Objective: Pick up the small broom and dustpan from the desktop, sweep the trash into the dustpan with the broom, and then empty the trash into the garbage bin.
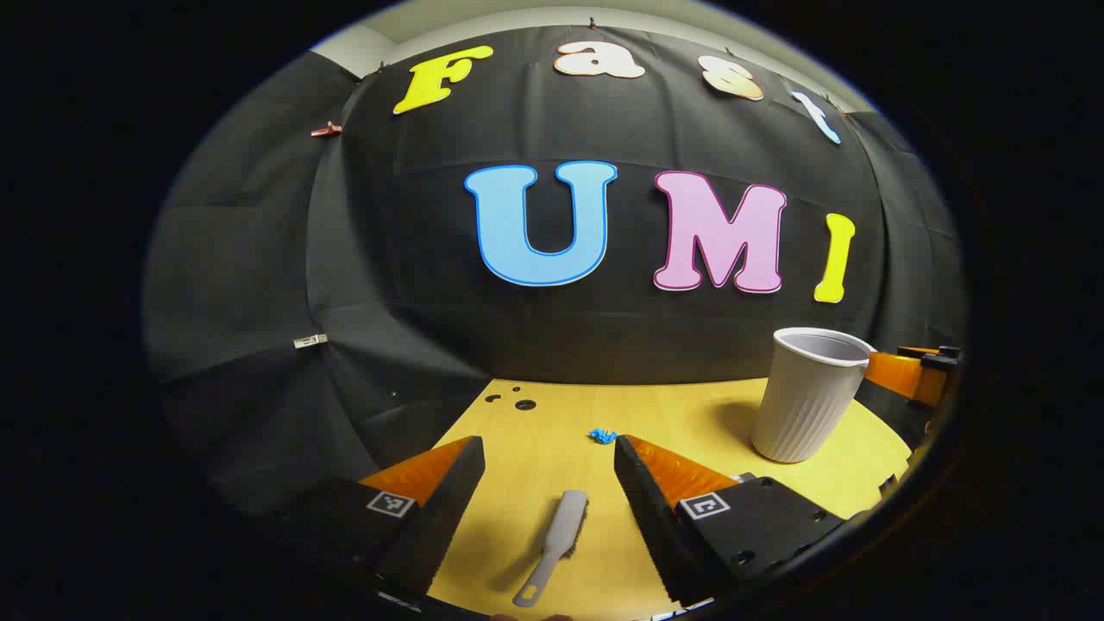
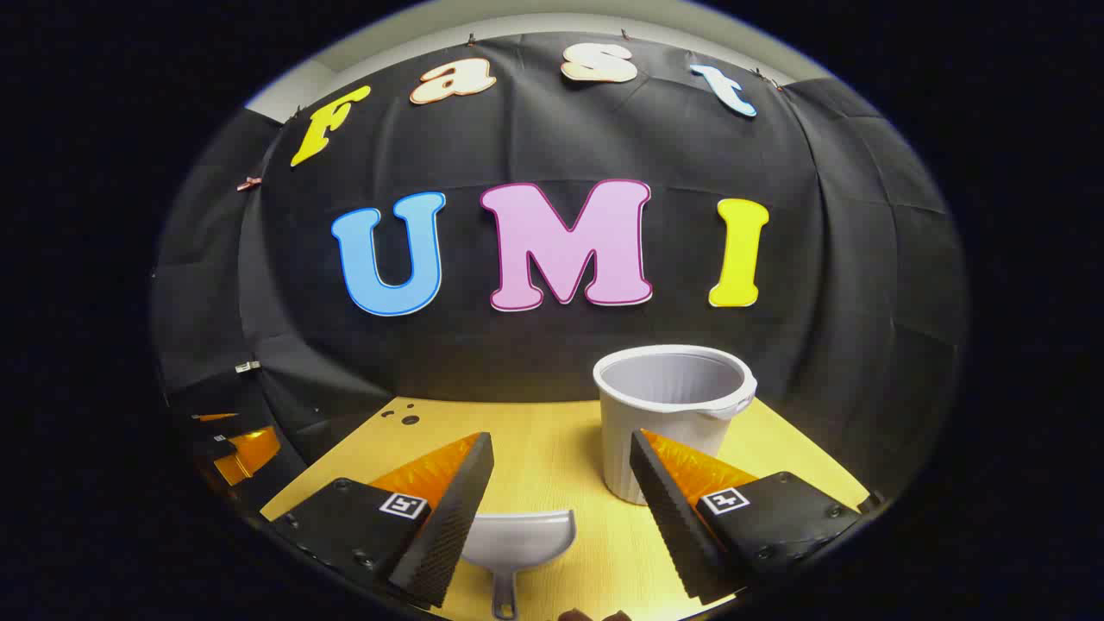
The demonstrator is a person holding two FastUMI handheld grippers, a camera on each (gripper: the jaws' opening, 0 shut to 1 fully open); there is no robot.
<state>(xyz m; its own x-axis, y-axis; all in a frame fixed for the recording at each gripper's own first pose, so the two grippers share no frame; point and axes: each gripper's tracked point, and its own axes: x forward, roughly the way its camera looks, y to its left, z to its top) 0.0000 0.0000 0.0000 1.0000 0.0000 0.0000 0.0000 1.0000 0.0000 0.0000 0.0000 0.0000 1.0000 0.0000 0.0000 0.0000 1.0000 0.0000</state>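
Pickup stage, nothing held yet; left claw [image 1: 548, 470] apart above broom [image 1: 556, 543] at worktop's near edge; right claw [image 2: 561, 479] apart over dustpan [image 2: 517, 539], bin [image 2: 668, 414] behind; next: drop & clamp handles.

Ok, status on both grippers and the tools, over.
Left gripper open above small grey broom. Right gripper open over grey plastic dustpan. Blue trash unswept. White ribbed bin close ahead.
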